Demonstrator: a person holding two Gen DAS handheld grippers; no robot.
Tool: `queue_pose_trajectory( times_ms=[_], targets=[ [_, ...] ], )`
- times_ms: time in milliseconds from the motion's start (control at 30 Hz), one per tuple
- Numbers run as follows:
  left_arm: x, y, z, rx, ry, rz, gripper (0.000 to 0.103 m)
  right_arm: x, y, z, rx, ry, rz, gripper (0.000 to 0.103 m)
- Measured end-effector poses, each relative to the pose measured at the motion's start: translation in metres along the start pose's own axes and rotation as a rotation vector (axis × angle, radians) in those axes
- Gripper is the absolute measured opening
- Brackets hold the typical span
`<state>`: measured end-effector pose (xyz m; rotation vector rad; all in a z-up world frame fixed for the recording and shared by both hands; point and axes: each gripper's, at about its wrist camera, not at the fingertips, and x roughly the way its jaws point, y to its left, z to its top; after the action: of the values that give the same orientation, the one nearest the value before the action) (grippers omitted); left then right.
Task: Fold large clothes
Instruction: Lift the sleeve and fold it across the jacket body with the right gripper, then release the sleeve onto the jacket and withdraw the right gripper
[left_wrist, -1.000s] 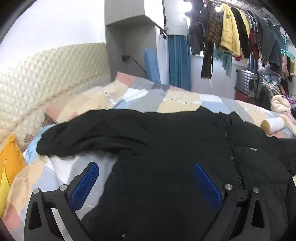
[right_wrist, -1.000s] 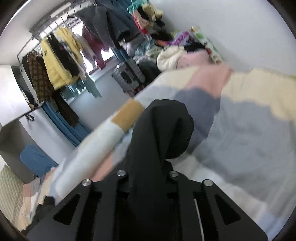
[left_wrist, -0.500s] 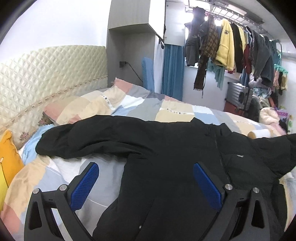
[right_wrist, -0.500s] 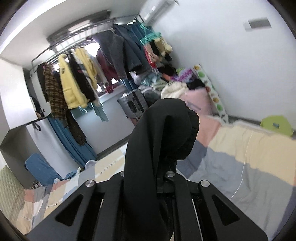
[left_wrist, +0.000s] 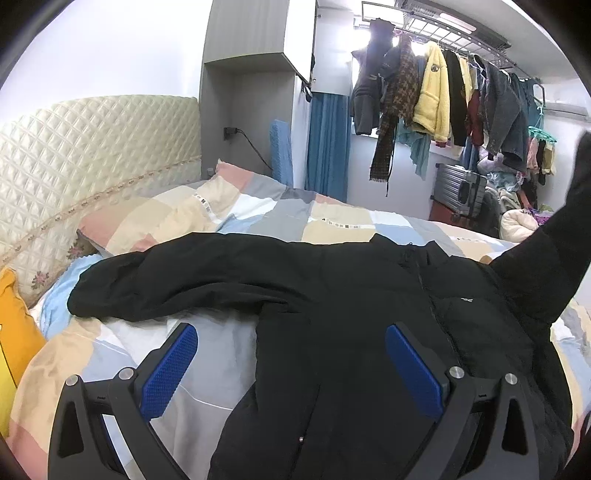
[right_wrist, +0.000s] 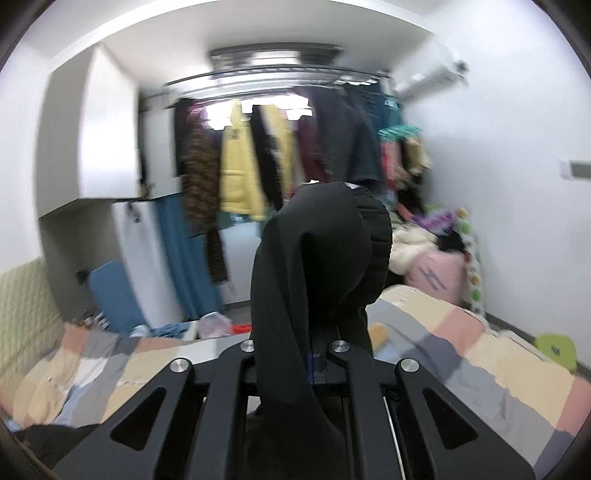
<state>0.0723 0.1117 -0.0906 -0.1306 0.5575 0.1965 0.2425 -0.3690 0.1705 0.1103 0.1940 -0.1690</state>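
Observation:
A large black zip jacket (left_wrist: 354, 314) lies spread on the patchwork bed (left_wrist: 258, 214), front up, its left sleeve (left_wrist: 155, 284) stretched toward the pillows. My left gripper (left_wrist: 291, 365) is open and empty, hovering over the jacket's lower body. My right gripper (right_wrist: 295, 362) is shut on the jacket's right sleeve cuff (right_wrist: 321, 251) and holds it raised in the air; that lifted sleeve (left_wrist: 554, 251) shows at the right edge of the left wrist view.
A quilted headboard (left_wrist: 85, 155) and pillows are at the left, a yellow cushion (left_wrist: 14, 332) at the near left. A rail of hanging clothes (left_wrist: 436, 96), a suitcase (left_wrist: 458, 188) and piled clothes (right_wrist: 436, 243) stand beyond the bed.
My right gripper has lifted the sleeve cuff high off the bed and swung toward the clothes rail. The left gripper has risen and pulled back a little, still open.

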Motion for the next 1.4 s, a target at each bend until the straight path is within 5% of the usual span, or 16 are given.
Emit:
queue_pose_trajectory(
  times_ms=[300, 667, 1200, 1400],
  targets=[
    [-0.004, 0.006, 0.001, -0.017, -0.006, -0.048, 0.103, -0.008, 0.165, -0.045, -0.207, 0.03, 0.261, 0.009],
    [0.014, 0.04, 0.008, -0.069, -0.027, -0.057, 0.103, 0.01, 0.303, -0.177, -0.426, 0.173, 0.481, 0.009],
    [0.051, 0.044, 0.0, -0.072, 0.026, -0.107, 0.103, 0.035, 0.359, -0.407, -0.64, 0.535, 0.594, 0.009],
    [0.056, 0.044, -0.002, -0.085, 0.034, -0.111, 0.103, 0.033, 0.36, -0.405, -0.659, 0.535, 0.579, 0.01]
  ],
)
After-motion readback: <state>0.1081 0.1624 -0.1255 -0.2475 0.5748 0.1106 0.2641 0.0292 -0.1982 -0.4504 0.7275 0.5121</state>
